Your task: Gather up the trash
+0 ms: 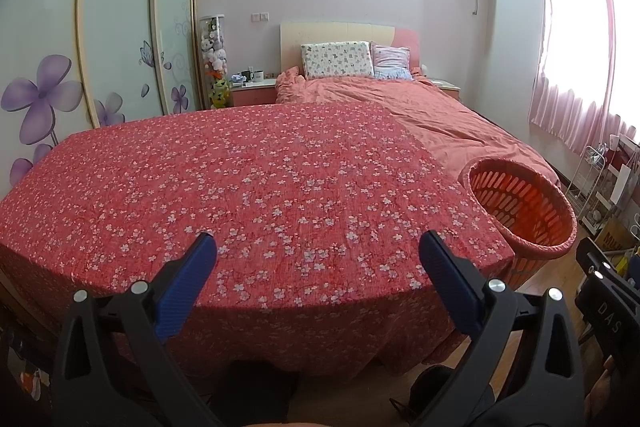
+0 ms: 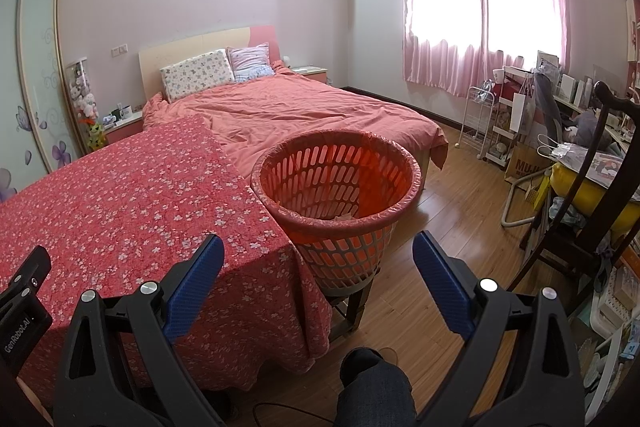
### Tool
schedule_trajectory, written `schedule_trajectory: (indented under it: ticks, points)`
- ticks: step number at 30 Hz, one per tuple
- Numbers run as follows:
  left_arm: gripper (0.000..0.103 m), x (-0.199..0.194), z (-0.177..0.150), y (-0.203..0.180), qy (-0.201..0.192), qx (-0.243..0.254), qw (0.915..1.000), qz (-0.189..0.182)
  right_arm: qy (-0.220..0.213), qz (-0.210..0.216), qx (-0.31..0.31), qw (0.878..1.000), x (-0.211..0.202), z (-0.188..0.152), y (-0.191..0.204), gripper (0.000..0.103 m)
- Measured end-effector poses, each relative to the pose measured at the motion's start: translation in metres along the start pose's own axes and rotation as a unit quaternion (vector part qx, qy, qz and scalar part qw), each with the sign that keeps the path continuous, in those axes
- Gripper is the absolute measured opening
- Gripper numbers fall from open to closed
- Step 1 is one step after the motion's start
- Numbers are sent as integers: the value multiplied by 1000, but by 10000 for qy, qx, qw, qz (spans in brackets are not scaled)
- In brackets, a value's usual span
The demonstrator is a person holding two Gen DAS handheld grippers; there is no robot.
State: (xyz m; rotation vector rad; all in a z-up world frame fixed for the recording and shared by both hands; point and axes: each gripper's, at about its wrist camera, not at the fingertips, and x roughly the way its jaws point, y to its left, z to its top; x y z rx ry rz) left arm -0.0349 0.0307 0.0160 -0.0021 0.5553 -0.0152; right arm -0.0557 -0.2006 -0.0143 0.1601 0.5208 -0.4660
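An orange slotted trash basket lined with a pink bag stands on a small stool at the right end of the table; some paper scraps lie in its bottom. It also shows in the left wrist view. My left gripper is open and empty above the near edge of a table covered by a red floral cloth. My right gripper is open and empty, just in front of the basket. No loose trash shows on the cloth.
A bed with a salmon quilt and pillows lies behind the table. A wardrobe stands left. A dark wooden chair, a wire rack and cluttered shelves stand right. My knee shows below.
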Motion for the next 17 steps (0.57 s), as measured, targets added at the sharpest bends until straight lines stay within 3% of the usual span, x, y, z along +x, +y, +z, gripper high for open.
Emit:
schedule_trajectory:
  ticks: [17]
  points:
    - [99,3,0,3,50,27,10000,5,39,25,14,10000,-1,-5,4,95]
